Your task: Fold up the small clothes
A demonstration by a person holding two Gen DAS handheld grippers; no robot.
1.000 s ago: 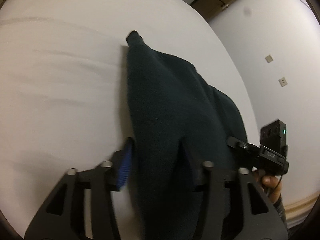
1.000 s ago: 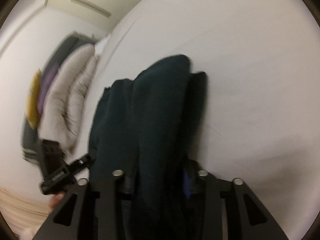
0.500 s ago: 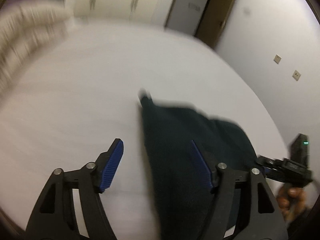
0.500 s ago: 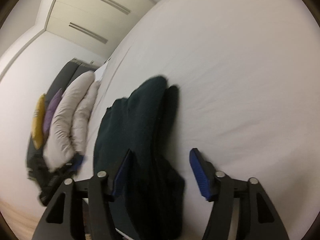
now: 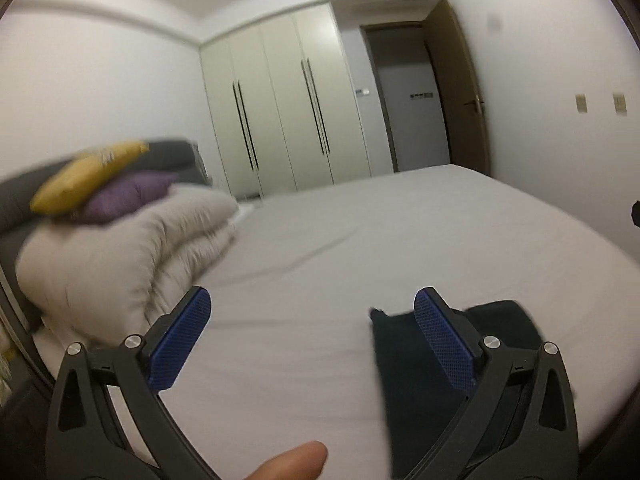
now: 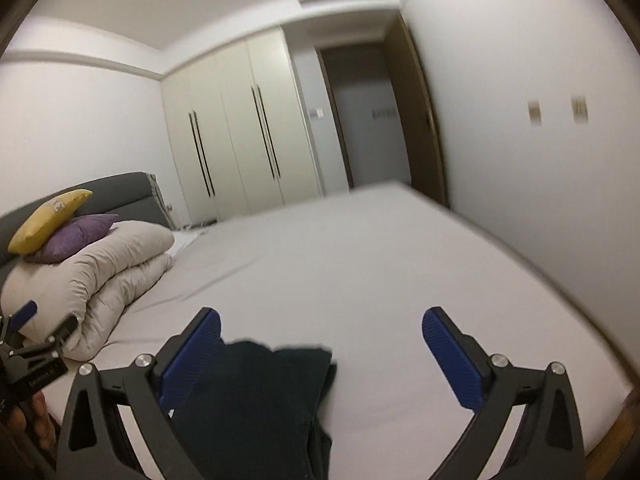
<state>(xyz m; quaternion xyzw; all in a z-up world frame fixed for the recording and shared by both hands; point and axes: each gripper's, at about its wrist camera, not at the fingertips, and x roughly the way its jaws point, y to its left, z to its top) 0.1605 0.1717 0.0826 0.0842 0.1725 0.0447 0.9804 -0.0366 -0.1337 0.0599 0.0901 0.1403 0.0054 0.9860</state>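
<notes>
A dark green garment (image 5: 404, 364) lies bunched on the white bed (image 5: 340, 240) near its front edge. In the left wrist view my left gripper (image 5: 312, 340) is open and empty, raised above the bed, with the garment under its right finger (image 5: 444, 344). In the right wrist view the garment (image 6: 256, 400) lies below and behind the left finger (image 6: 192, 356) of my right gripper (image 6: 320, 352), which is open and empty. The left gripper also shows at the far left of the right wrist view (image 6: 24, 344).
A folded beige duvet (image 5: 120, 256) with a purple cushion (image 5: 128, 196) and a yellow cushion (image 5: 84, 176) sits at the bed's left by the grey headboard. Cream wardrobes (image 5: 280, 108) and a doorway (image 5: 412, 100) stand behind. A wall (image 6: 540, 120) runs along the right.
Both grippers let go of the garment, opened wide and lifted back, tilting up from the bed towards the room. The garment now lies on the bed.
</notes>
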